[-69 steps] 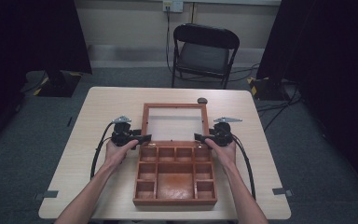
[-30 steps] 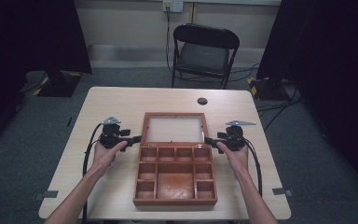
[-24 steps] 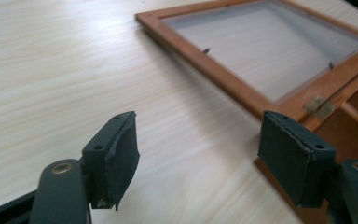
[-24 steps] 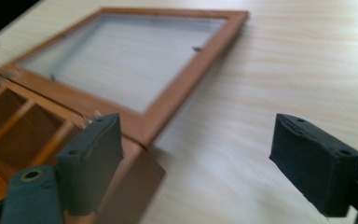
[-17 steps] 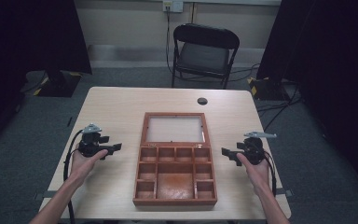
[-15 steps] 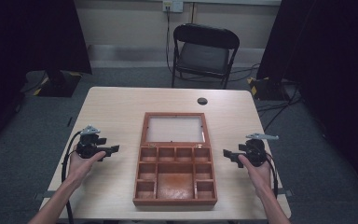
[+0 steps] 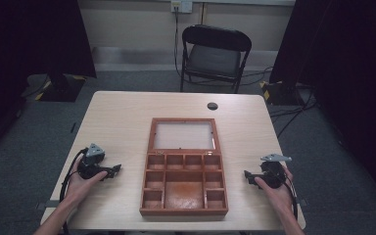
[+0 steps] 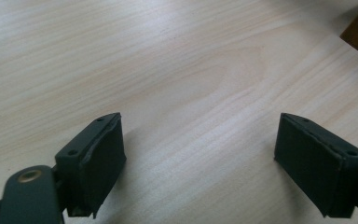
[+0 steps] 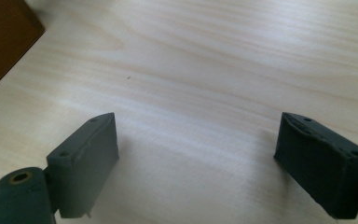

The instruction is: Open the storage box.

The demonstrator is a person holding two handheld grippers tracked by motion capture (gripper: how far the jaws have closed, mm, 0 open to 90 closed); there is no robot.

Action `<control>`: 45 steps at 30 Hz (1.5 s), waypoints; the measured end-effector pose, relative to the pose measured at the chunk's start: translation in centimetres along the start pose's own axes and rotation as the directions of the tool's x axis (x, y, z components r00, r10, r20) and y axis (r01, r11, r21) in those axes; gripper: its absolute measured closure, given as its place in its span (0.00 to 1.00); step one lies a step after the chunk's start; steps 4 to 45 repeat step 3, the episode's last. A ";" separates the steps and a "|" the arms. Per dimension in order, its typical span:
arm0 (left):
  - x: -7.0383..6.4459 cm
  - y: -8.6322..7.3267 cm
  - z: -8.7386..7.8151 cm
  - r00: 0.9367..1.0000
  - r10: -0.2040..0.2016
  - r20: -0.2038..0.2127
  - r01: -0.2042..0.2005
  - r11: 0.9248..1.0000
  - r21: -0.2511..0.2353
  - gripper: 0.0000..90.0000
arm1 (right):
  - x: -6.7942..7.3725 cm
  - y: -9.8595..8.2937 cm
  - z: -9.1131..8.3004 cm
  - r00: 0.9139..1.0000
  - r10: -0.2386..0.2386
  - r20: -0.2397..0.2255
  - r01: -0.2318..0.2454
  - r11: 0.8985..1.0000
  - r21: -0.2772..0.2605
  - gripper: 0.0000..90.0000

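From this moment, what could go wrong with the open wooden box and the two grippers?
The lid of the wooden box lies flat open toward the back, near a small black object; pushing the box could hit it. The left gripper and right gripper are open, both beside the box; a careless reach could catch its walls.

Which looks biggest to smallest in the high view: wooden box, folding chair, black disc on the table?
1. wooden box, lid open flat
2. folding chair, farther off, so its true size is unsure
3. black disc

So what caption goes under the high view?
Open brown wooden compartment box between two open black grippers, left and right.
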State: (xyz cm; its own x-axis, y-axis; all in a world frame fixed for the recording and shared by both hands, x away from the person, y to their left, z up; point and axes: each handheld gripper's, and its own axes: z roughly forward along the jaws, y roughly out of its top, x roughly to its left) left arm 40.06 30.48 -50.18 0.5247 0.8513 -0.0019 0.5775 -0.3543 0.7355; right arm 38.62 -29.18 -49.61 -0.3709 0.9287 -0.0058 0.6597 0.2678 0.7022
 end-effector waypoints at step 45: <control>0.1 0.0 0.0 1.000 0.010 -0.005 -0.010 1.000 0.002 0.14 | -0.1 -0.4 0.2 1.000 0.000 0.004 0.000 0.999 -0.036 0.09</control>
